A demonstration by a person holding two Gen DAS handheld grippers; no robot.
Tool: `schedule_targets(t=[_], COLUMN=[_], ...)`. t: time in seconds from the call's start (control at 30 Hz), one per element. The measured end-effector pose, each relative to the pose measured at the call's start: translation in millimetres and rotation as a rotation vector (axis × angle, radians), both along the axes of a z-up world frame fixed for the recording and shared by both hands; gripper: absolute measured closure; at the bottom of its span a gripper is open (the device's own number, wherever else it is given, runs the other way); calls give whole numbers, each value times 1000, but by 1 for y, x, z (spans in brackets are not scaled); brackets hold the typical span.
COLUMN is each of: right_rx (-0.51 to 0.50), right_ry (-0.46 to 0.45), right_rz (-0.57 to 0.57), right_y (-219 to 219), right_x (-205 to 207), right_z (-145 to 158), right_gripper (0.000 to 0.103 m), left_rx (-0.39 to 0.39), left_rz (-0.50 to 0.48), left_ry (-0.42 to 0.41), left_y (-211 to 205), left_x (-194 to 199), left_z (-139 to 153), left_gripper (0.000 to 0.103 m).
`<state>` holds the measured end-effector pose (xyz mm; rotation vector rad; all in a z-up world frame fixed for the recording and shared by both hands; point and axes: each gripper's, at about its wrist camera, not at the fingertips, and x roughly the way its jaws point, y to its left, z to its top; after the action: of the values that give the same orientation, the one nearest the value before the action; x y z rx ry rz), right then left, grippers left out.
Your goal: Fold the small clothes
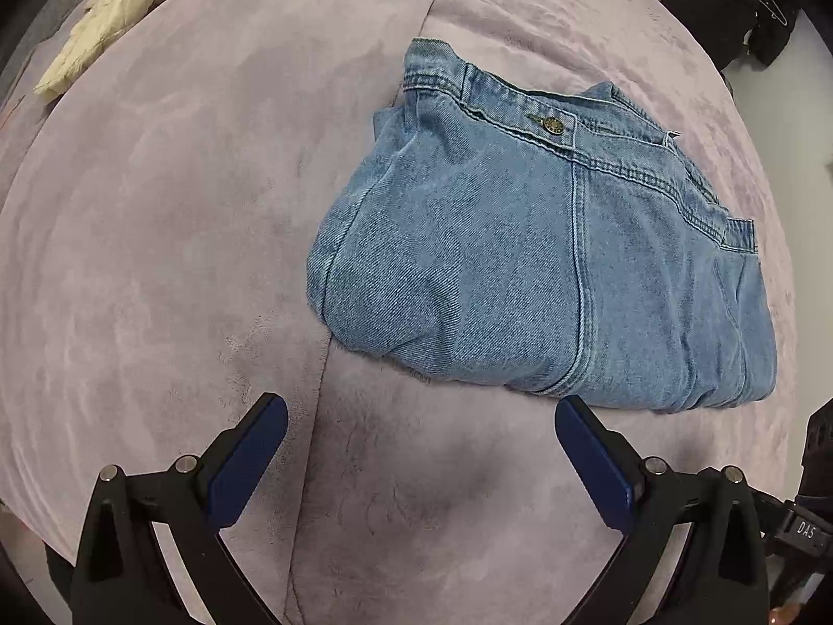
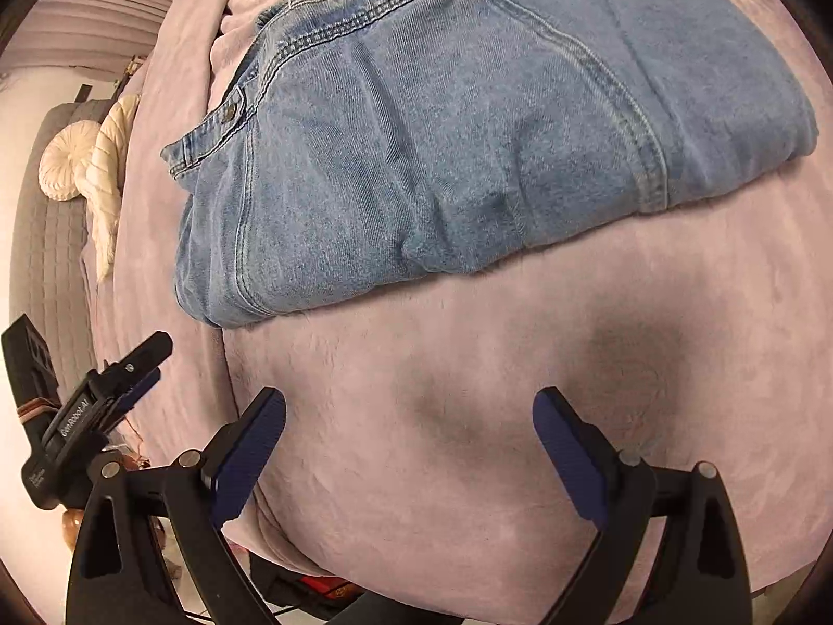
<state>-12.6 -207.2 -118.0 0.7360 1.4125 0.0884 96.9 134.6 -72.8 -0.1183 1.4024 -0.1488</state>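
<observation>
A blue denim garment [image 1: 546,260] lies folded into a compact bundle on a mauve plush blanket [image 1: 182,208]; its waistband and metal button face up. It also shows in the right wrist view [image 2: 468,120], filling the upper half. My left gripper [image 1: 421,416] is open and empty, hovering just short of the bundle's near edge, with its right pad [image 1: 593,458] close to the denim. My right gripper [image 2: 408,411] is open and empty above bare blanket [image 2: 468,390], a short way in front of the bundle. The left gripper [image 2: 130,370] shows from the side at the lower left of the right wrist view.
A cream quilted garment [image 1: 114,5] lies at the far left of the blanket. Dark clothing [image 1: 739,5] sits off the bed at the upper right. A cream ruffled cushion [image 2: 73,161] rests on a grey quilted seat [image 2: 47,250] beyond the bed edge.
</observation>
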Motion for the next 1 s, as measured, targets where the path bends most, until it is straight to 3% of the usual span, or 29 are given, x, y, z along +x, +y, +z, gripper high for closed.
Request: schedule_targets(t=[0.1, 0.3, 0.53, 0.6, 0.67, 0.73, 0.9, 1.0], right_rx=[84, 366, 523, 580, 596, 592, 632, 643], right_ry=[-9, -48, -100, -98, -68, -77, -138, -155], right_rz=[-26, -142, -382, -453, -472, -439, -398, -363], right_y=[5, 32, 44, 40, 36, 33, 32, 34], right_x=[6, 31, 57, 61, 65, 66, 67, 69], right_z=[-8, -47, -86, -89, -89, -83, -65, -59], right_gripper=[6, 6, 6, 15, 49, 62, 71, 72], left_rx=[-41, -232, -473, -529, -572, -623, -726, -725], left_rz=[18, 114, 209, 220, 226, 244, 308, 325], left_ry=[11, 50, 126, 137, 140, 140, 110, 72], left_y=[6, 32, 43, 39, 33, 28, 15, 3], left_x=[2, 8, 10, 10, 13, 17, 39, 53], left_z=[-9, -34, -64, -68, -71, -74, -78, -76], left_gripper=[0, 0, 0, 0, 0, 0, 0, 0])
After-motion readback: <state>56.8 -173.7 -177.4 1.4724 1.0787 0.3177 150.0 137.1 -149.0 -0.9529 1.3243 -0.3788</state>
